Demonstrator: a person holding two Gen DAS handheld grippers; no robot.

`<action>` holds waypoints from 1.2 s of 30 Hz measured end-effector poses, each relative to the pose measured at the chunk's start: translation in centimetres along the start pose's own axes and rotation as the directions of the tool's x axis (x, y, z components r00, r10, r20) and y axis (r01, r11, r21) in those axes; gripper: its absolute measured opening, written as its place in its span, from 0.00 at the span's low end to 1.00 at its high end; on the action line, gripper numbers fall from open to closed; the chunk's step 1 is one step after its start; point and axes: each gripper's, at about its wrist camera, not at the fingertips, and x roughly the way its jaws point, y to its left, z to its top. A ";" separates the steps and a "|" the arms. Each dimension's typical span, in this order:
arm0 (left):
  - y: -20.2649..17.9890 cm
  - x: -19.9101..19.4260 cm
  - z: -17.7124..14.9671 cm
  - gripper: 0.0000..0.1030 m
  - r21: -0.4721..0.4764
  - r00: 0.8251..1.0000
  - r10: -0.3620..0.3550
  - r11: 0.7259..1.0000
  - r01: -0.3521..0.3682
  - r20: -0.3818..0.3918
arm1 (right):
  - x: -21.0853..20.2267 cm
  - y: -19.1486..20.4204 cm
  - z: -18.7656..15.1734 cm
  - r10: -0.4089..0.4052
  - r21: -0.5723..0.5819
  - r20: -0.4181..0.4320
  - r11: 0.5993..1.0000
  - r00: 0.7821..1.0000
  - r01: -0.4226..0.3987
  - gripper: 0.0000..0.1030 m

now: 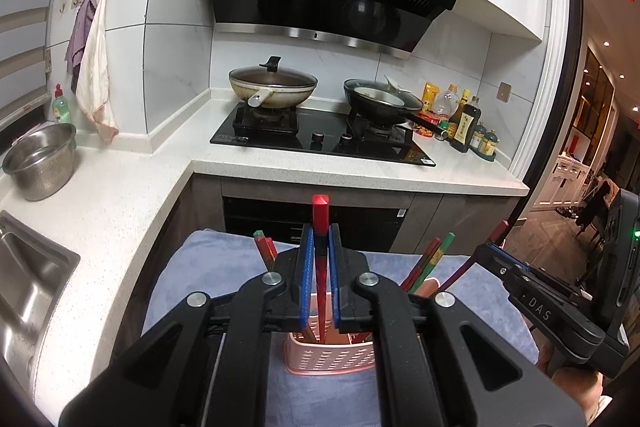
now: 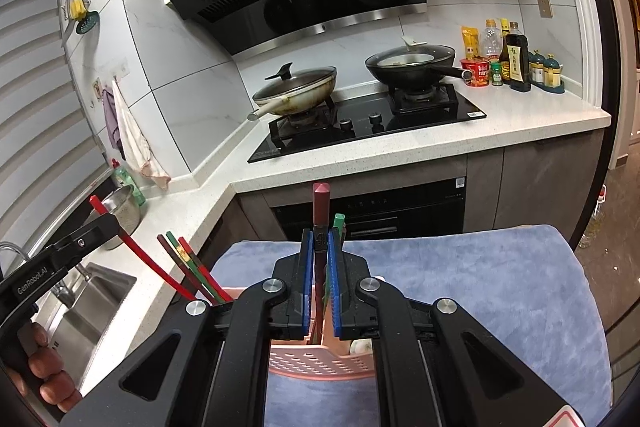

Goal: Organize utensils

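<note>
A pink perforated utensil basket stands on a blue towel. My left gripper is shut on a red chopstick, held upright with its lower end inside the basket. My right gripper is shut on a dark red chopstick, also upright over the basket. Several red and green chopsticks lean in the basket; in the right wrist view they lean left. A green chopstick stands just behind my right fingers.
White L-shaped counter with a steel sink and steel colander bowl at left. Stove with a lidded wok and black pan. Sauce bottles at right.
</note>
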 end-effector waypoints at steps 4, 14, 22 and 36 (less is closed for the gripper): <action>0.0 0.1 -0.3 0.14 -0.013 1.000 0.020 1.000 -0.020 -0.003 | -0.3 0.1 -0.2 -0.019 -0.009 0.008 1.000 1.000 0.019 0.23; -0.2 -1.2 -0.8 0.40 -0.007 0.999 0.053 0.999 -0.053 0.014 | -2.4 0.5 -1.0 -0.013 -0.008 0.024 1.000 1.000 0.013 0.40; -0.8 -2.7 -1.8 0.40 0.009 0.999 0.054 0.998 -0.054 0.006 | -4.4 0.9 -2.2 -0.011 -0.025 0.017 1.000 1.000 0.011 0.40; -1.6 -5.3 -4.0 0.49 0.019 0.998 0.064 0.998 -0.064 0.000 | -7.1 1.2 -5.3 -0.033 -0.055 -0.008 0.998 0.999 0.032 0.40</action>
